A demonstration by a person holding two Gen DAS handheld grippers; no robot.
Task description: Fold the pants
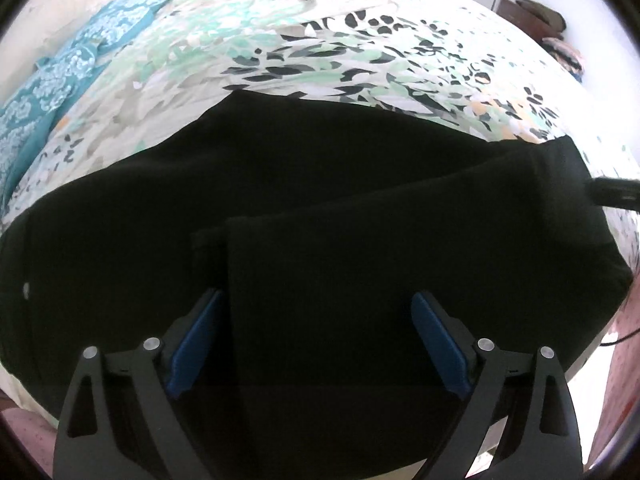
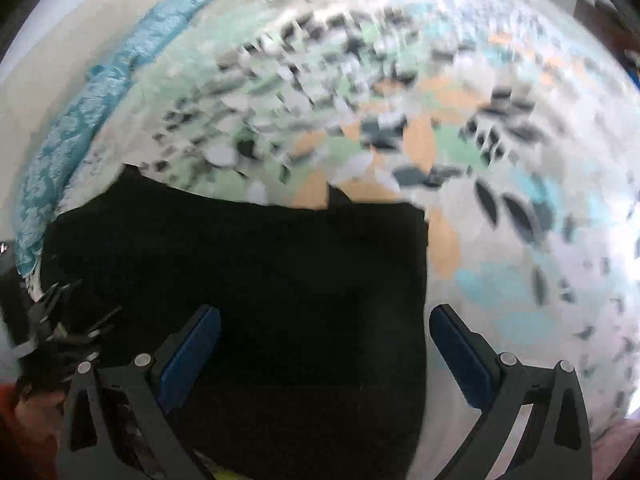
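The black pants (image 1: 320,184) lie on the bed's floral sheet (image 1: 360,52), already doubled, a folded layer showing as a straight edge across the lower cloth. The left gripper (image 1: 316,344) hangs over that layer, jaws wide, holding nothing; the right gripper (image 2: 324,356) likewise gapes above the pants' right end, empty. A fold looks just laid; next, probably pinching an end for another fold.
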